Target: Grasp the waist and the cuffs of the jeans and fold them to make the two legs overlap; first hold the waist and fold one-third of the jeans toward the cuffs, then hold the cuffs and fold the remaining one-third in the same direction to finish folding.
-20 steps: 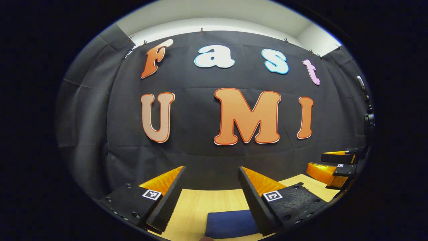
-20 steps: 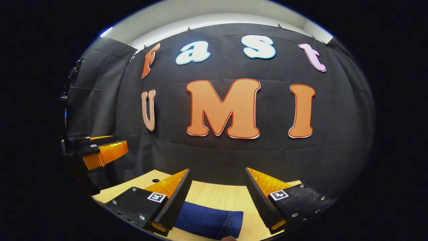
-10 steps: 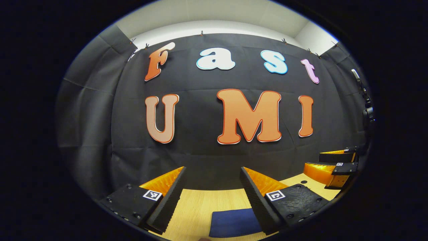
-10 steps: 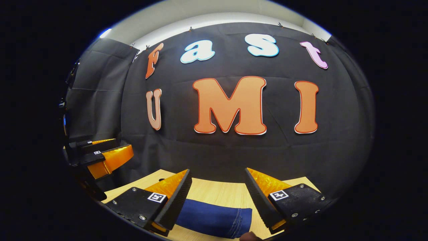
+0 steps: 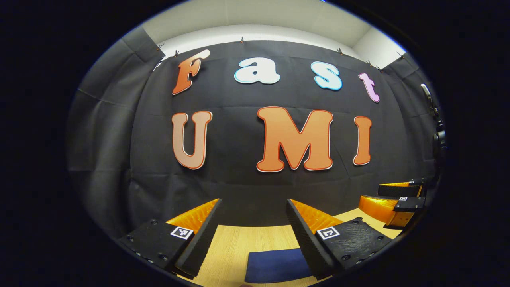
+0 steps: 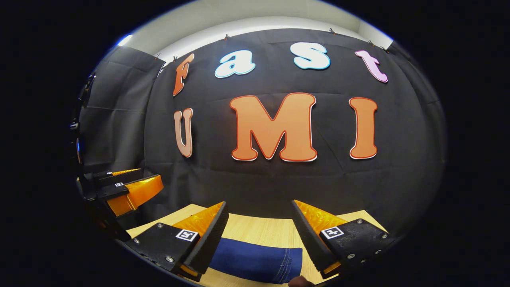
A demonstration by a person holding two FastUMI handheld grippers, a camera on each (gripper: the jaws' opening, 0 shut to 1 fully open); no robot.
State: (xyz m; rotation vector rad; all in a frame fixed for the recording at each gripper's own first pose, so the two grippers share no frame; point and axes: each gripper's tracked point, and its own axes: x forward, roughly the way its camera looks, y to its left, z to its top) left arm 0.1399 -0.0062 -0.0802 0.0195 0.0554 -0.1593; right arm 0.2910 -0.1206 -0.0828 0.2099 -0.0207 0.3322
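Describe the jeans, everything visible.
The jeans are dark blue denim, lying flat on the light wooden table. In the right gripper view a stitched hem edge faces right; in the left gripper view a smooth flat patch shows. Both grippers hover open above them, nothing gripping the cloth.

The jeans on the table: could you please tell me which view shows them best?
The right gripper view: the jeans lie across the table between the open fingers, with a stitched end showing. The left gripper view catches a plain dark blue patch low in the picture, partly behind one finger.
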